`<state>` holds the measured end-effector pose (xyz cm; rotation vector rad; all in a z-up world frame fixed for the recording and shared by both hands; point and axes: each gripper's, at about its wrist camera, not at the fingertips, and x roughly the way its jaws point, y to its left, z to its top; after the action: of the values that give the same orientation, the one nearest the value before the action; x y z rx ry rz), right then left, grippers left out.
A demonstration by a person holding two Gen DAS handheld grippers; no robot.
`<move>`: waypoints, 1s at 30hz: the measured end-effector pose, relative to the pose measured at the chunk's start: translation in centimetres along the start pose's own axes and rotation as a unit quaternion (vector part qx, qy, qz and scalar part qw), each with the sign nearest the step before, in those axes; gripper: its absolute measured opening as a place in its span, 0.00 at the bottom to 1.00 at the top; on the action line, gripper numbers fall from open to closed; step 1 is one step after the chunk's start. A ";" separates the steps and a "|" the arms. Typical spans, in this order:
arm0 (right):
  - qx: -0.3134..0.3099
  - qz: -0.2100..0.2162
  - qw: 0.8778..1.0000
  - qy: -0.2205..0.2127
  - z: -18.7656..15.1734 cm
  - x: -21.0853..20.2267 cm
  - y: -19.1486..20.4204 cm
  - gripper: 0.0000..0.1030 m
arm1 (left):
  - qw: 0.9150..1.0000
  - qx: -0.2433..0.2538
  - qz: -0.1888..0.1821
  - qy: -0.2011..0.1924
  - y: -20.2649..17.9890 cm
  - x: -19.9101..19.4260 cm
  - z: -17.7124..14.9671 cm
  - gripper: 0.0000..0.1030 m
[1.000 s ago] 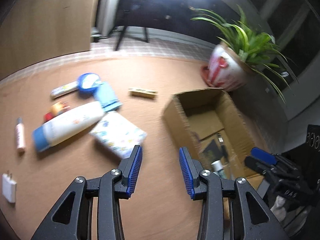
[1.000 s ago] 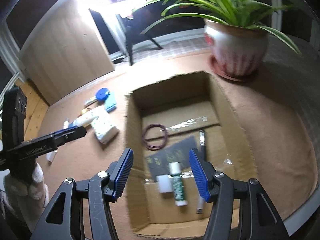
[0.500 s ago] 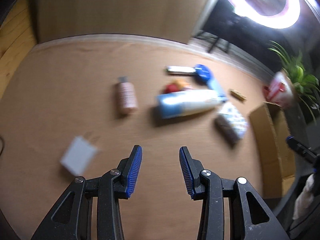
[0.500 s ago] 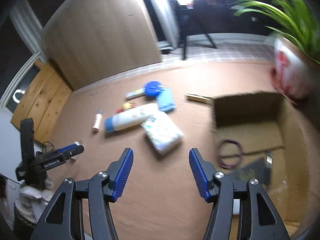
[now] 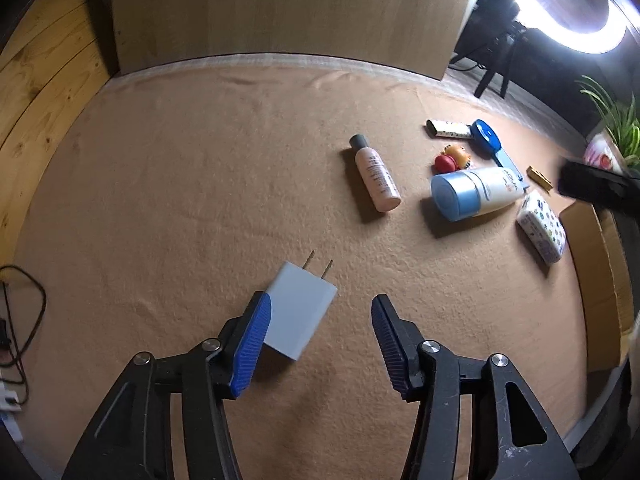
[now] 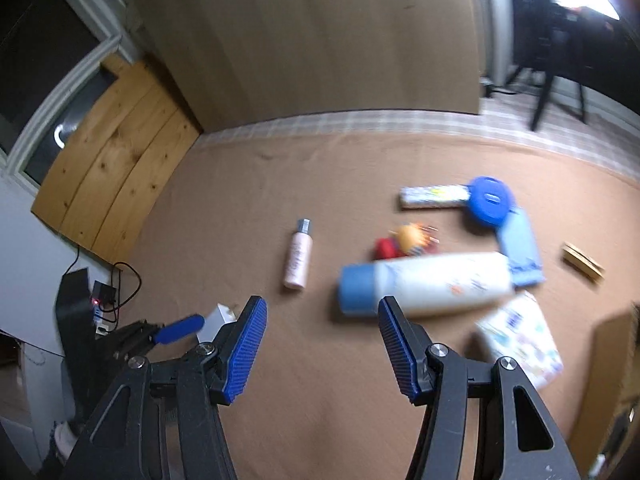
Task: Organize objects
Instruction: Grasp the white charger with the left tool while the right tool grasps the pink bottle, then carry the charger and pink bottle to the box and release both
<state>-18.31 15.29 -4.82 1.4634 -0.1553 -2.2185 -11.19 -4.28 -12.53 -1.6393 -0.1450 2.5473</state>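
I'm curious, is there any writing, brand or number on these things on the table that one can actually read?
None reads clearly.
Big white bottle with blue cap: coloured print near its far end, too small and skewed to read.
Small pink bottle: lines of dark print, too small.
Patterned white pack: only coloured dots and shapes, no legible words.
White plug adapter: plain face, no text seen.
Right wrist view: blurred throughout.

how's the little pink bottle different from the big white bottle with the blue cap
The pink bottle is slim and much smaller, while the white bottle is fat and bulky. The pink bottle has a small dark cap; the white bottle has a wide light-blue one. The pink bottle lies alone on the brown cloth, while the white bottle lies crowded among other items. Both lie on their sides.
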 end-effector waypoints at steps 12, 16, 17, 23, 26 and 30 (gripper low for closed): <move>-0.011 -0.028 0.997 0.069 3.6 9.0 3.1 0.51 | 1.000 0.021 -0.002 0.018 1.0 1.4 -0.1 0.55; -0.002 -0.029 0.996 0.087 3.7 10.7 3.0 0.33 | 1.000 0.014 -0.007 0.018 1.4 1.7 -0.1 0.50; -0.001 -0.033 0.995 0.090 3.7 10.9 3.0 0.32 | 1.000 0.014 -0.008 0.018 1.4 1.7 -0.1 0.48; -0.013 -0.045 0.994 0.099 3.3 12.0 3.7 0.25 | 1.000 0.001 -0.013 0.012 1.6 1.8 -0.3 0.43; -0.015 -0.051 0.994 0.096 2.8 12.2 3.8 0.18 | 1.000 -0.012 -0.014 0.010 2.0 1.5 -0.5 0.42; -0.018 -0.040 0.994 0.097 2.0 11.8 4.0 0.18 | 1.000 -0.025 -0.016 0.009 2.4 1.2 -0.9 0.40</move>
<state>-22.52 6.21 -12.48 1.6811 0.0059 -2.1131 -10.94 -6.48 -14.31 -1.6639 -0.2338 2.5253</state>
